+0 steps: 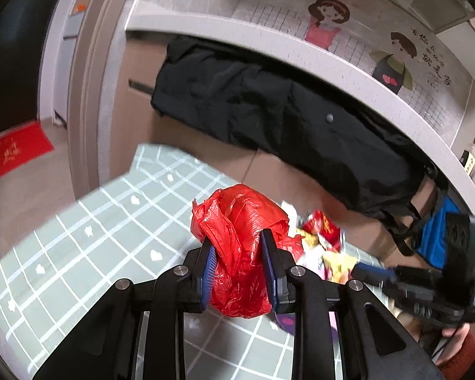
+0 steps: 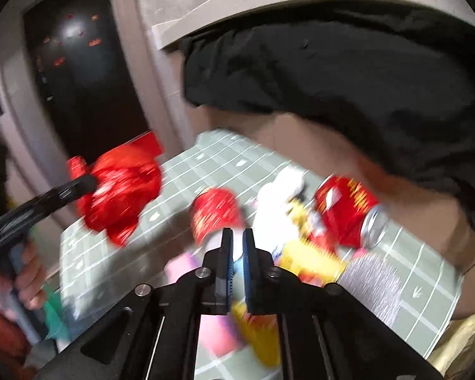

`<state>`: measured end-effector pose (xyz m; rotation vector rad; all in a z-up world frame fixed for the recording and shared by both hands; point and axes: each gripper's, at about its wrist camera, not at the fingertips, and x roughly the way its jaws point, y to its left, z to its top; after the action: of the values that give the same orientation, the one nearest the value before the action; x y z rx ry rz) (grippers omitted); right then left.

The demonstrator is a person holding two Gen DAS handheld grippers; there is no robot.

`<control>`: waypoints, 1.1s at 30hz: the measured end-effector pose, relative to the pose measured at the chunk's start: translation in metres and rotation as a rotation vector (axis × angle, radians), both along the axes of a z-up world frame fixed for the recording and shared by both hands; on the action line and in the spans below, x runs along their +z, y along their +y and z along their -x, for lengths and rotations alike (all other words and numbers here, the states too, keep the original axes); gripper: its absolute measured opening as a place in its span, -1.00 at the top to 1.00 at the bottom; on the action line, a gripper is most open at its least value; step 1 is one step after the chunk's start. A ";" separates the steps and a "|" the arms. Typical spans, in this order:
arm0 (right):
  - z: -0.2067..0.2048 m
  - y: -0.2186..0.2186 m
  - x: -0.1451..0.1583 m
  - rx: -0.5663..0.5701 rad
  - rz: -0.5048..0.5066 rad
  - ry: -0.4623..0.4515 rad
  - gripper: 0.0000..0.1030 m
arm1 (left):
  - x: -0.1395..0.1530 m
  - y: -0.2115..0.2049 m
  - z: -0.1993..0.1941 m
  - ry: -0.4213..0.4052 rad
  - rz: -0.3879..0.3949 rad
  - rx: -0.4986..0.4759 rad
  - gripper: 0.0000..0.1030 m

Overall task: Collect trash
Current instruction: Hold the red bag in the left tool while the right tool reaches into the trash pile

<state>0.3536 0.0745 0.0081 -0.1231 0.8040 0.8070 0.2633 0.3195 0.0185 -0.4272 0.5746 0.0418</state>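
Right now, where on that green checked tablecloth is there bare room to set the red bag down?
The left side of the green checked tablecloth is bare, from its near edge to the far corner, left of the red plastic bag in the left claw. Right of the bag it is crowded: wrappers, red cans.

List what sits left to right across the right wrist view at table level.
left gripper clamping the red plastic bag → small red wrapper → white crumpled wrapper → red can → silver foil packet. All over the green checked tablecloth.
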 end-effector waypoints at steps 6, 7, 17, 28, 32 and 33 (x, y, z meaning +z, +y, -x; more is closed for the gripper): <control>0.029 0.021 -0.027 0.131 0.145 -0.036 0.59 | -0.010 0.000 0.011 0.029 0.005 -0.002 0.46; 0.032 0.024 -0.029 0.137 0.163 -0.058 0.59 | -0.010 0.000 0.014 0.029 0.003 -0.005 0.46; 0.031 0.034 -0.047 0.100 0.296 -0.174 0.41 | -0.020 0.000 0.018 0.061 0.017 -0.025 0.46; -0.004 0.000 -0.071 -0.003 0.232 -0.006 0.18 | -0.034 -0.010 0.013 0.108 0.046 -0.050 0.46; -0.010 -0.012 -0.072 -0.026 0.151 0.075 0.24 | -0.030 -0.017 0.015 0.103 0.022 -0.058 0.46; -0.009 -0.016 -0.069 -0.033 0.125 0.077 0.35 | -0.029 -0.020 0.015 0.099 0.014 -0.058 0.46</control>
<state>0.3626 0.0585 -0.0613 -0.1902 0.9277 0.7337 0.2483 0.3000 -0.0102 -0.4236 0.6846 0.0035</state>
